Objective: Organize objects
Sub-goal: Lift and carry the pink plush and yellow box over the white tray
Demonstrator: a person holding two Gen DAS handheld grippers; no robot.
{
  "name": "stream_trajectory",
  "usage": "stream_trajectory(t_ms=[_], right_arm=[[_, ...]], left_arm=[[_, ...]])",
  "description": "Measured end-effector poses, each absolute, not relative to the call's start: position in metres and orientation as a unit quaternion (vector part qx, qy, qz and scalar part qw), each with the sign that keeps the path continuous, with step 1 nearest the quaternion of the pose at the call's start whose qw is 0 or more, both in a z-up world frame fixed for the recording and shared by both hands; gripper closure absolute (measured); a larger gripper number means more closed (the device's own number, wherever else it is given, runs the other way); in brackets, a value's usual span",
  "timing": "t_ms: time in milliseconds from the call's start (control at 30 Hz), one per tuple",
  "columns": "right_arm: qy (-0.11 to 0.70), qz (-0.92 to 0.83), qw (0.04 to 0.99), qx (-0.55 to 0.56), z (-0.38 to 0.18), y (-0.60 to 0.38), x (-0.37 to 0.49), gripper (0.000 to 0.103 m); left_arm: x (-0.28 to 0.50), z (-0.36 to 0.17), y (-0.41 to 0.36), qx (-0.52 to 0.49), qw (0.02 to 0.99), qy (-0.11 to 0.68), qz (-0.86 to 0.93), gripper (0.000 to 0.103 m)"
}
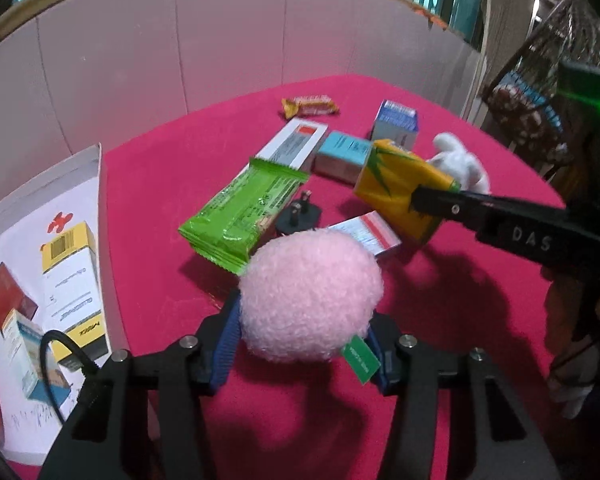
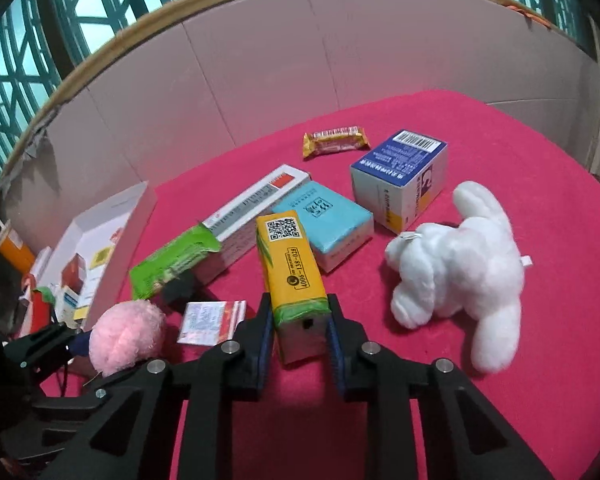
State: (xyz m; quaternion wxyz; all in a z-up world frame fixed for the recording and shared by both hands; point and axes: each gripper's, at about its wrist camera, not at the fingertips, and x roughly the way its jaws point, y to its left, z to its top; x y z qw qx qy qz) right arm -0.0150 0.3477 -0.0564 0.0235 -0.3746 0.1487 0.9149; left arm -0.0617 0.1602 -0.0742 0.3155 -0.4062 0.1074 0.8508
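left gripper (image 1: 304,344) jaws clamp fluffy pink plush ball (image 1: 310,298), table's 6 o'clock, for sorting | right gripper (image 2: 298,332) jaws pinch yellow-green drink carton (image 2: 292,268) low, table centre, for lifting | open white cardboard box (image 1: 40,216), 9 o'clock, likely destination

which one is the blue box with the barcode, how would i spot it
Start at the red table and look to its far side, behind the white plush. The blue box stands there, right of the flat teal box. It alone is tall, dark blue on top with a white barcode strip at its far edge.
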Motion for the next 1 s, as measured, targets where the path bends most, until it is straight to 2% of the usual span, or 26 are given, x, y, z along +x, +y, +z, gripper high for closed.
stream_trajectory(t_ms=[200,567,1000], right_arm=[[0.155,0.926,0.023,-0.343,-0.036,0.343,0.006,0.078],[0.094,0.959,0.005,-0.266,0.016,0.303,0.048,0.078],[0.056,0.967,-0.001,-0.247,0.032,0.265,0.054,0.078]], left_arm=[[-0.042,-0.06,0.157,-0.381,0.33,0.085,0.86,0.051],[-0.021,-0.02,0.132,-0.327,0.326,0.048,0.886,0.051],[-0.006,-0.003,0.101,-0.301,0.316,0.031,0.899,0.051]])
